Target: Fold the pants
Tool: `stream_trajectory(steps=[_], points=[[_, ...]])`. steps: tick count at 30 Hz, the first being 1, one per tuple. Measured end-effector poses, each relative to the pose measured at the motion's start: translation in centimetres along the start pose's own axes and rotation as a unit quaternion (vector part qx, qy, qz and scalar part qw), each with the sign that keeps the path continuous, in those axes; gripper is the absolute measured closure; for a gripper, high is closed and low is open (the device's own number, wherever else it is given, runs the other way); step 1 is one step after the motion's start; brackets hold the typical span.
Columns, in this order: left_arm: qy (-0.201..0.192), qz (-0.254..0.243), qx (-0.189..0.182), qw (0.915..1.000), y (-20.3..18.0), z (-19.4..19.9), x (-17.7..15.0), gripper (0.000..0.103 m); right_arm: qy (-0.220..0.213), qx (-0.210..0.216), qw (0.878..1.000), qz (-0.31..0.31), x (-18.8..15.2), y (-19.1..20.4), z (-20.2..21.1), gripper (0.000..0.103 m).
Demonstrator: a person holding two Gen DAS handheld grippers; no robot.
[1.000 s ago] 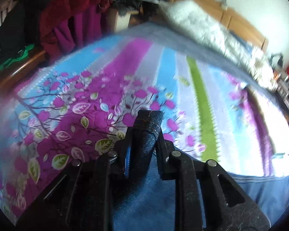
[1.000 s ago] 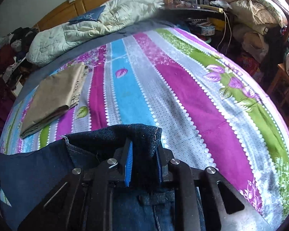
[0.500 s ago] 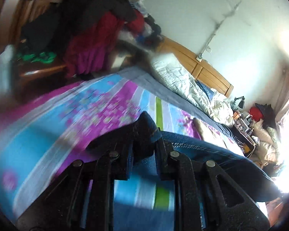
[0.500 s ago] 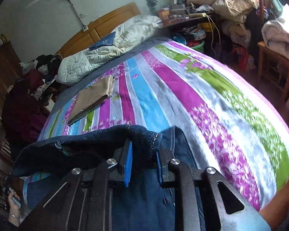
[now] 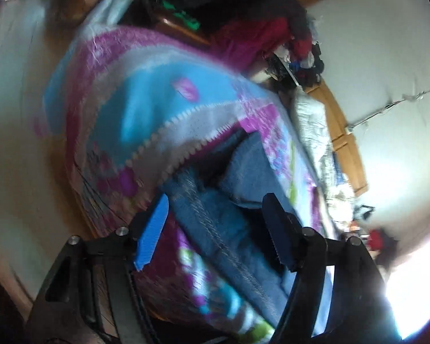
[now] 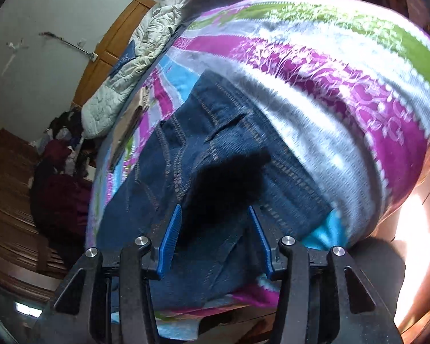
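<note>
While blur smears the bedspread (image 5: 146, 120), both grippers (left (image 5: 215, 229), right (image 6: 215, 238)) spread wide, jeans (image 6: 215, 132) unpinched.

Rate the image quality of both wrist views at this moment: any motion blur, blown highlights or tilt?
Left wrist: heavy motion blur smears the striped bedspread and jeans; window glare blows out the lower right; horizon strongly tilted. Right wrist: milder blur, jeans stitching readable, the bedspread streaked; overexposed patch at lower right; fisheye bulges the bed. Both grippers' fingers stay sharp.
</note>
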State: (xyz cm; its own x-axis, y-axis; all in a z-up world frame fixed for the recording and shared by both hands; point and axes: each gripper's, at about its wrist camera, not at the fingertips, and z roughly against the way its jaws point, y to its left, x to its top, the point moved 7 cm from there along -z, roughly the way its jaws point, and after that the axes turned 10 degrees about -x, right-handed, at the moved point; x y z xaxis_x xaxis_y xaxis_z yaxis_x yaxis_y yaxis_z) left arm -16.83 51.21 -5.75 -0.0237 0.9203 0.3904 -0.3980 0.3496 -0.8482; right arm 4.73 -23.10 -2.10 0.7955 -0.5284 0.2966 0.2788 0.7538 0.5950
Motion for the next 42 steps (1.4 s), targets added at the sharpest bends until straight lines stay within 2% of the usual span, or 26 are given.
stream_trajectory(steps=[1, 2, 3, 5, 7, 10, 12, 17, 22, 25, 28, 31, 32, 33, 34, 35, 36, 39, 42], points=[[0.008, 0.005, -0.012, 0.9999, -0.4, -0.4, -0.1, 0.032, 0.008, 0.021, 1.0, -0.011, -0.3, 0.7, -0.1, 0.05], [0.016, 0.013, -0.022, 0.9995, -1.1, -1.1, 0.0, 0.025, 0.015, 0.037, 0.999, -0.021, -0.6, 1.3, -0.3, 0.05], [0.023, 0.023, -0.022, 0.9992, -1.5, -1.9, 0.1, 0.017, 0.02, 0.047, 0.998, -0.028, -0.8, 1.8, -0.5, 0.047], [0.035, 0.041, -0.001, 0.9985, -1.6, -3.3, 0.2, 0.013, 0.032, 0.061, 0.997, -0.038, -1.2, 2.6, -1.1, 0.04], [0.053, 0.064, -0.002, 0.9966, -1.7, -5.2, 0.1, 0.013, 0.042, 0.067, 0.996, -0.046, -1.4, 3.1, -1.8, 0.037], [0.093, 0.076, 0.042, 0.9919, -1.6, -8.0, 0.3, 0.014, 0.056, 0.066, 0.995, -0.056, -1.4, 3.3, -2.9, 0.037], [0.106, 0.075, 0.05, 0.9903, -1.9, -9.4, 0.6, 0.014, 0.051, 0.074, 0.994, -0.058, -1.3, 3.3, -3.2, 0.037], [0.099, 0.056, 0.037, 0.9928, -3.5, -10.8, 1.4, 0.018, 0.041, 0.08, 0.994, -0.053, -0.8, 3.2, -3.2, 0.037], [0.1, 0.061, 0.042, 0.9922, -3.1, -11.1, 1.1, 0.017, 0.023, 0.114, 0.988, -0.101, 0.5, 2.3, -3.3, 0.037], [0.099, 0.068, 0.041, 0.992, -2.7, -10.8, 1.1, 0.017, 0.002, 0.103, 0.988, -0.115, 2.1, 1.9, -3.6, 0.037], [0.109, 0.079, 0.039, 0.9902, -2.4, -11.1, 0.6, 0.017, 0.004, 0.099, 0.984, -0.149, 3.3, 1.2, -4.2, 0.04], [0.117, 0.068, 0.036, 0.9901, -2.3, -11.0, 0.2, 0.019, 0.012, 0.064, 0.991, -0.118, 4.0, 1.7, -4.9, 0.061], [0.119, 0.067, 0.029, 0.9902, -2.3, -11.2, 0.2, 0.029, 0.012, 0.044, 0.994, -0.096, 4.3, 1.7, -5.0, 0.072], [0.121, 0.071, 0.019, 0.9899, -2.2, -11.3, 0.3, 0.052, 0.009, 0.027, 0.996, -0.08, 4.5, 2.0, -4.9, 0.085], [0.124, 0.074, 0.015, 0.9895, -2.0, -11.4, 0.4, 0.067, 0.002, 0.018, 0.997, -0.069, 4.7, 2.2, -4.7, 0.09], [0.126, 0.074, 0.014, 0.9891, -1.8, -11.5, 0.5, 0.093, -0.004, 0.015, 0.998, -0.06, 4.9, 2.7, -4.3, 0.091], [0.128, 0.07, 0.013, 0.9892, -1.6, -11.4, 0.7, 0.099, -0.009, 0.015, 0.998, -0.052, 5.1, 2.9, -3.8, 0.093], [0.128, 0.065, 0.002, 0.9897, -1.6, -11.0, 0.8, 0.098, -0.025, 0.012, 0.999, -0.027, 5.5, 3.9, -2.4, 0.094], [0.128, 0.076, 0.011, 0.9889, -1.6, -11.5, 1.1, 0.099, -0.023, 0.003, 1.0, -0.008, 7.4, 6.1, -2.2, 0.095]])
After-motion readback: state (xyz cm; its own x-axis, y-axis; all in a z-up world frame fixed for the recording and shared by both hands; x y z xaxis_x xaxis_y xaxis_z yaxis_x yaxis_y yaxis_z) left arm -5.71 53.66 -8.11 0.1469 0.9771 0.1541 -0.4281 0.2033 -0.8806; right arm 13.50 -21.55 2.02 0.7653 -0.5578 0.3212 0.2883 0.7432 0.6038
